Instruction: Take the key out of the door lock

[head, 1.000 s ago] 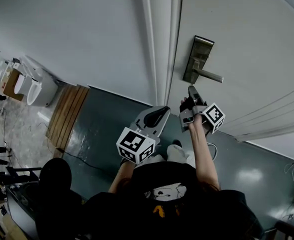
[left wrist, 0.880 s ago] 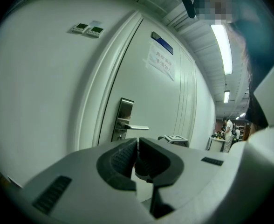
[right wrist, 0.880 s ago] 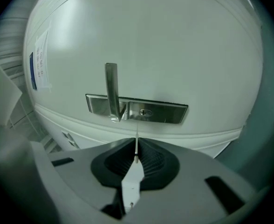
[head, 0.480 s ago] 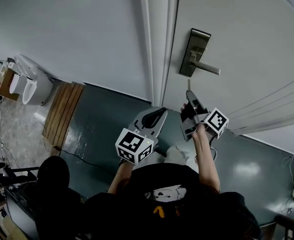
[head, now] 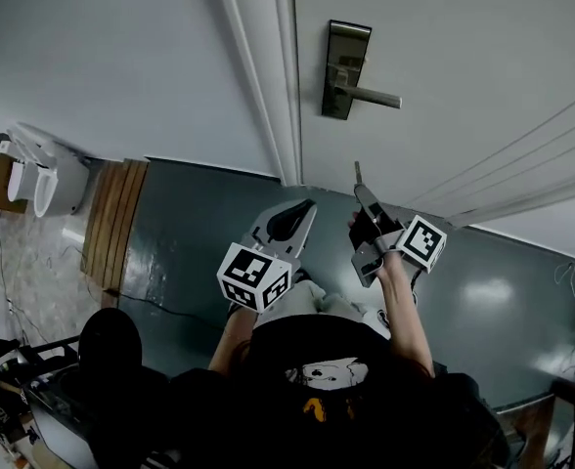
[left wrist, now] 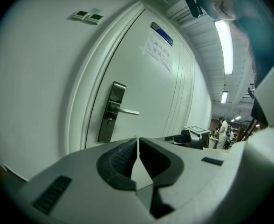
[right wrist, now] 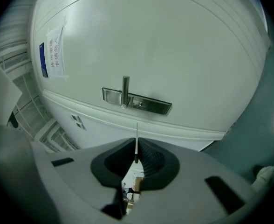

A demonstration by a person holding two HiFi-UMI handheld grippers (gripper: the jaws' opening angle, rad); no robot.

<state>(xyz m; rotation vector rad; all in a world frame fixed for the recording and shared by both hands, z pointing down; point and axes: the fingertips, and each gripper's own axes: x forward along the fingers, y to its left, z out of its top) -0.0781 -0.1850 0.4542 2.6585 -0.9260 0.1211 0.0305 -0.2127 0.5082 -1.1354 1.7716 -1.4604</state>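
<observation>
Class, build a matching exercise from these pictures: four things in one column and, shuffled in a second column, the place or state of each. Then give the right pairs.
Things
1. key
2. left gripper
3. lock plate
4. paper notice

Places or states
A. shut, nothing between its jaws
B. flat on the door, higher than the lock plate
C. clamped in the right gripper, clear of the door
D. mounted near the door's edge, with a lever sticking out sideways

Pairs: 1-C, 2-A, 3-D, 4-B
</observation>
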